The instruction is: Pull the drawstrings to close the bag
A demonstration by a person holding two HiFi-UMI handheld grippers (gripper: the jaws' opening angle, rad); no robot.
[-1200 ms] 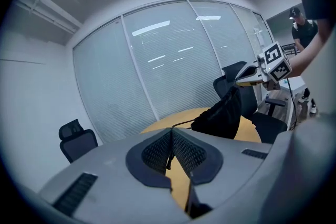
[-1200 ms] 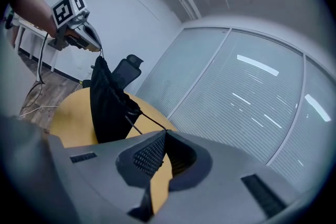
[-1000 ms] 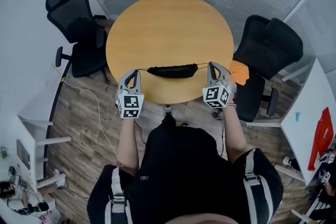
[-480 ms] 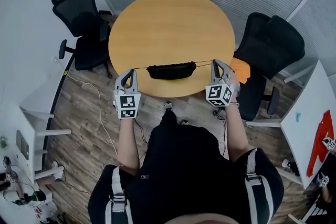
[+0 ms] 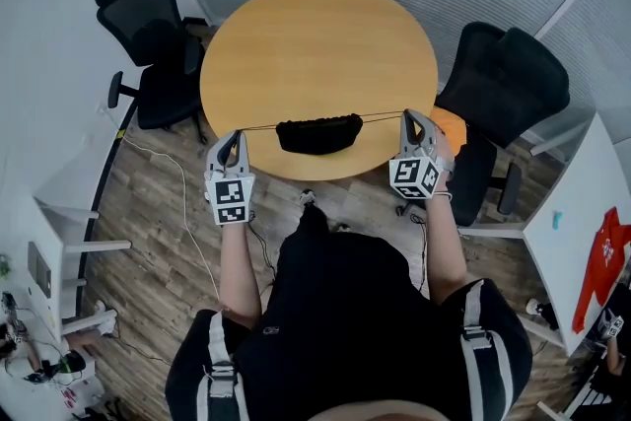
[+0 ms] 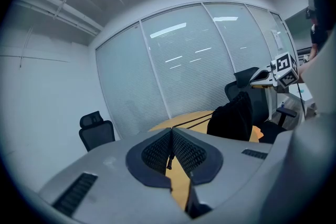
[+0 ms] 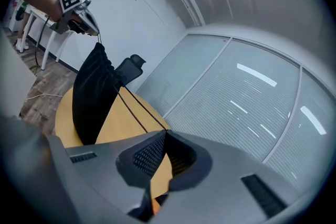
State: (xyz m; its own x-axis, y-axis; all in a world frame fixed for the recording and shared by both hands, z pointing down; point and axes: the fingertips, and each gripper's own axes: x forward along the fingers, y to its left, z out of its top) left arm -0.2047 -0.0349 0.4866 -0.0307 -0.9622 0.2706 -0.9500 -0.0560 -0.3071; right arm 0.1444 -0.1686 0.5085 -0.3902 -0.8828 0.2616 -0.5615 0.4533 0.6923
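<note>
A black drawstring bag (image 5: pixel 318 133) hangs gathered between my two grippers, over the near edge of the round wooden table (image 5: pixel 315 35). A thin black drawstring (image 5: pixel 259 127) runs taut from its left end to my left gripper (image 5: pixel 234 135), which is shut on it. Another drawstring (image 5: pixel 383 117) runs taut from the bag's right end to my right gripper (image 5: pixel 408 115), also shut on its cord. In the left gripper view the jaws (image 6: pixel 171 130) meet on the cord, with the bag (image 6: pixel 231 118) ahead. In the right gripper view the closed jaws (image 7: pixel 165 132) pinch two cord strands leading to the bag (image 7: pixel 92 102).
A black office chair (image 5: pixel 148 54) stands left of the table and another (image 5: pixel 503 84) at the right, with something orange (image 5: pixel 454 128) on its seat edge. Frosted glass partitions close the far side. A white desk (image 5: pixel 582 232) is at the right, wooden floor below.
Both grippers have drawn further apart, the left one most, outward and toward me. The cords show longer and the bag's mouth is bunched a little narrower.
</note>
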